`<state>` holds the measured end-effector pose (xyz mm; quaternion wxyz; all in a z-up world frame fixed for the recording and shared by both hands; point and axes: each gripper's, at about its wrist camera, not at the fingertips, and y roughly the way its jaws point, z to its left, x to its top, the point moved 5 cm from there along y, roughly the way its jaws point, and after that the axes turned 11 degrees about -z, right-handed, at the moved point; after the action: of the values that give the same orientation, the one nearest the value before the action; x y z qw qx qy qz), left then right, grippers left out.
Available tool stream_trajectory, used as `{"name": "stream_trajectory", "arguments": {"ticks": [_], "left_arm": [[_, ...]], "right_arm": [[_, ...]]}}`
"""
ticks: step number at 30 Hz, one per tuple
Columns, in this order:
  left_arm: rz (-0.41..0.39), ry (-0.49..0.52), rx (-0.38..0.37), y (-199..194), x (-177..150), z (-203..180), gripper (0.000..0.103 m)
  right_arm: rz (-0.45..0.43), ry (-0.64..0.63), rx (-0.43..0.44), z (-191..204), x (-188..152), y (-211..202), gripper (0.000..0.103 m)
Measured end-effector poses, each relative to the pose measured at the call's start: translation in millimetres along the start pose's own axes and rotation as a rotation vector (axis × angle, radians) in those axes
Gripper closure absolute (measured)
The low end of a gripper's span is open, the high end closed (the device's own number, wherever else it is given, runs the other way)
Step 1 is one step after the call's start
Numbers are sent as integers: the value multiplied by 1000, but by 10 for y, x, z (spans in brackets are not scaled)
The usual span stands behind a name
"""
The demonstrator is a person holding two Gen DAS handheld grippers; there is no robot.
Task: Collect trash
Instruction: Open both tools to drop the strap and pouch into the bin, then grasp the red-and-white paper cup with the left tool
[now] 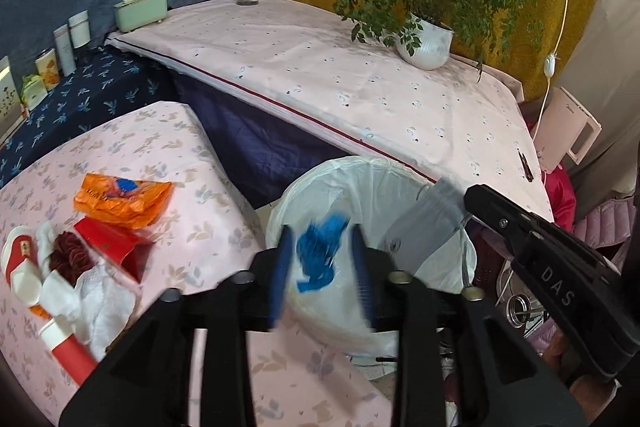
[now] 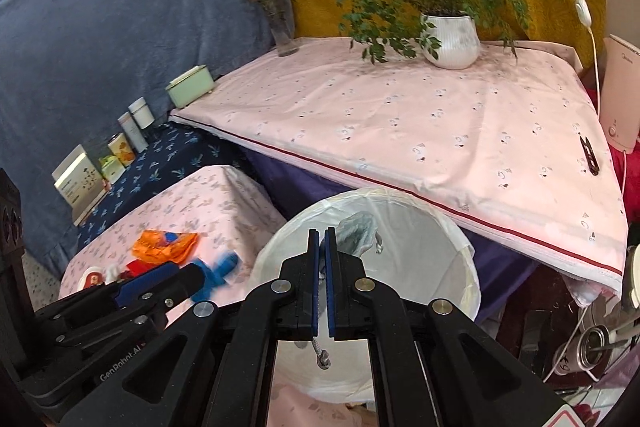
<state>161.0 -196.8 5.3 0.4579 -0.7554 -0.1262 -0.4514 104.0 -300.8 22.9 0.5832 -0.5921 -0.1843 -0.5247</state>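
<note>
Blue scrap (image 1: 318, 253) dropping into bin (image 1: 352, 171)
Left claw (image 1: 322, 267) released over bin; right claw (image 2: 322, 287) clenched on grey bag (image 2: 356, 231). Next: dump bag, then clear tabletop's (image 1: 192, 211) left edge.

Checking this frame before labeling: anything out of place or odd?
A blue crumpled scrap is blurred between the left gripper's open jaws, over the white-lined bin, apparently mid-drop. The right gripper is shut on a grey pouch over the bin. Litter remains on the small table.

Both wrist cams close above lined bin (image 1: 372, 195) (image 2: 400, 239), tilted down — apparently side by side.
</note>
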Motion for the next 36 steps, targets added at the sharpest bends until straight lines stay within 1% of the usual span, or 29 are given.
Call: {"name": "stream_trajectory", "arguments": {"ticks": [2, 3, 5, 7, 8, 12, 14, 20, 23, 30, 32, 36], "left_arm": [[-13, 6, 10, 68, 32, -30, 40], [-19, 8, 12, 94, 45, -45, 37], [-16, 10, 13, 139, 57, -63, 32], [-10, 2, 15, 172, 48, -49, 31], [-6, -3, 16, 180, 39, -37, 31], [2, -24, 29, 163, 1, 42, 31], [3, -34, 39, 136, -10, 87, 30], [-17, -82, 91, -90, -52, 343, 24], [-26, -114, 132, -228, -93, 535, 20], [-20, -178, 249, -562, -289, 1050, 17], [-17, -190, 280, -661, -356, 1186, 13], [-1, -216, 355, -836, -528, 1522, 7]], "right_arm": [[-1, 6, -26, -59, 5, 36, 91], [0, 13, -31, -85, 8, 50, 89], [-2, 27, -47, -145, 20, 64, 74], [-11, 41, -65, -196, 31, 49, 64], [-15, 44, -71, -204, 35, 43, 61], [-19, 33, -79, -189, 45, -3, 55], [-22, 24, -80, -145, 53, -31, 51], [-25, -12, -53, 99, 6, -142, 44], [-18, -32, -27, 268, -64, -192, 43], [12, -76, 49, 695, -292, -291, 39], [25, -89, 66, 817, -374, -313, 38], [65, -128, 111, 1120, -597, -309, 37]]}}
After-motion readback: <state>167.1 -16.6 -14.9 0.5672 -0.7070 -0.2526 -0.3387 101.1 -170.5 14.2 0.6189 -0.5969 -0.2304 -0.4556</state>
